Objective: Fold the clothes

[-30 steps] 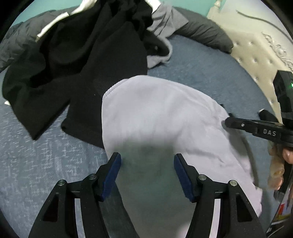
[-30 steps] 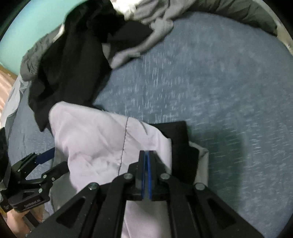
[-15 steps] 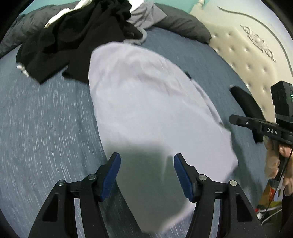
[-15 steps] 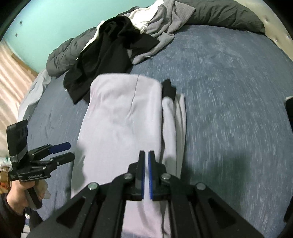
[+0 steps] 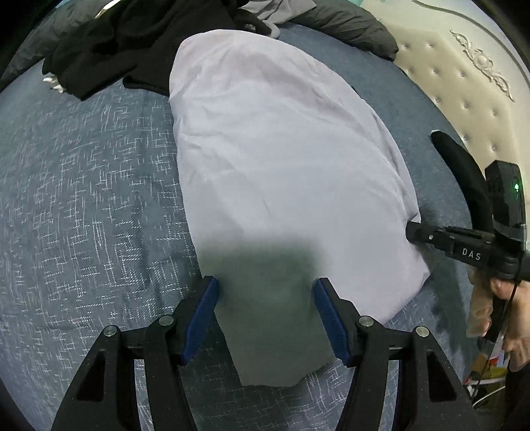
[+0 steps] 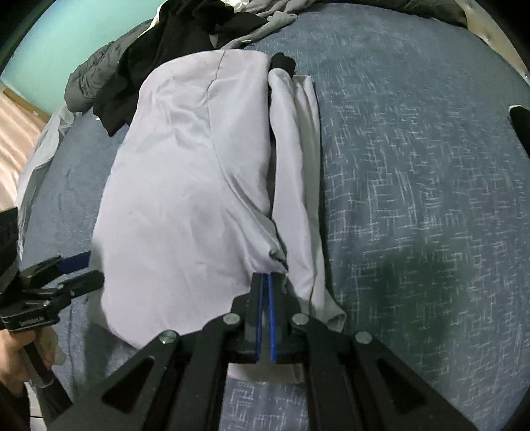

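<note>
A pale lilac garment (image 5: pixel 285 159) lies lengthwise on the blue bed cover (image 5: pixel 82 199), with a sleeve folded along its right side (image 6: pixel 294 172). My left gripper (image 5: pixel 265 281) hovers open over the garment's near end, its blue pads apart and touching no cloth. It also shows at the left edge of the right wrist view (image 6: pixel 92 265). My right gripper (image 6: pixel 265 277) is shut on the garment's near right edge, where the cloth bunches into the pads. In the left wrist view the same gripper (image 5: pixel 412 232) sits at the garment's right edge, held by a hand.
A heap of black and grey clothes (image 5: pixel 139 43) lies at the far end, touching the garment's top. A dark grey pillow (image 5: pixel 347 30) and a cream tufted headboard (image 5: pixel 463 86) are at the far right. A black curved object (image 5: pixel 463 172) rests on the bed near the right gripper.
Both grippers have drawn back from the clothes heap, and the pale garment has been pulled out long and flat on the bed. The right gripper stayed shut on it; the left stayed open.
</note>
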